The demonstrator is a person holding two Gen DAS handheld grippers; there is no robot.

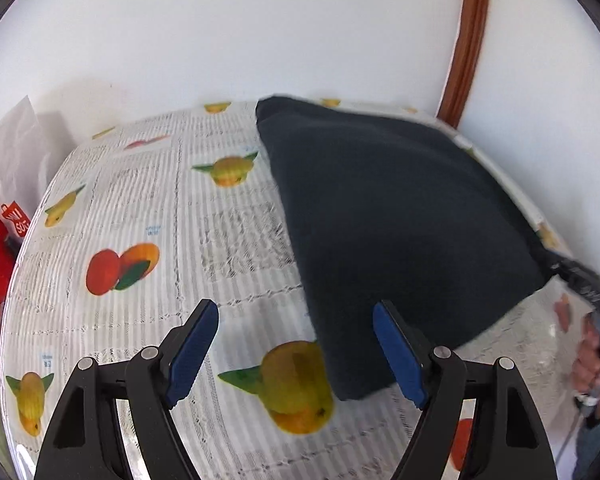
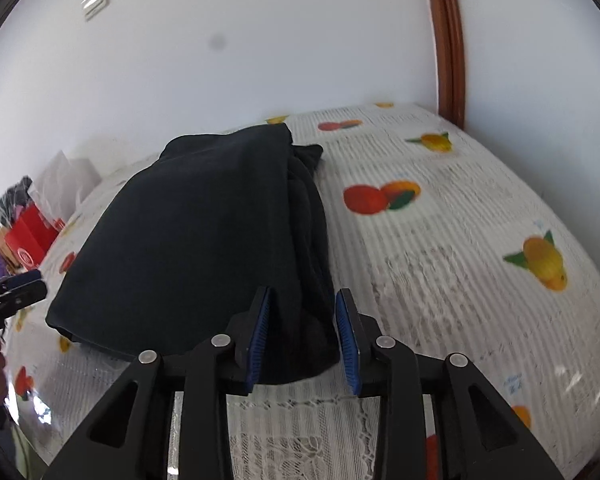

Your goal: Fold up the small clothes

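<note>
A dark navy folded garment [image 1: 388,220] lies on a table with a fruit-print cloth [image 1: 148,200]. In the left wrist view my left gripper [image 1: 296,348] is open and empty, and the garment's near left corner lies between its blue pads. In the right wrist view the garment [image 2: 196,240] lies folded, with bunched layers along its right side. My right gripper [image 2: 304,336] is open, its pads on either side of the garment's near right corner, not closed on it. The left gripper [image 2: 16,292] shows at the left edge there.
The tablecloth [image 2: 460,240] spreads to the right of the garment. Red boxes and white bags [image 1: 4,208] stand at the table's far left, also seen in the right wrist view [image 2: 32,236]. A white wall and a brown wooden frame [image 2: 446,40] stand behind.
</note>
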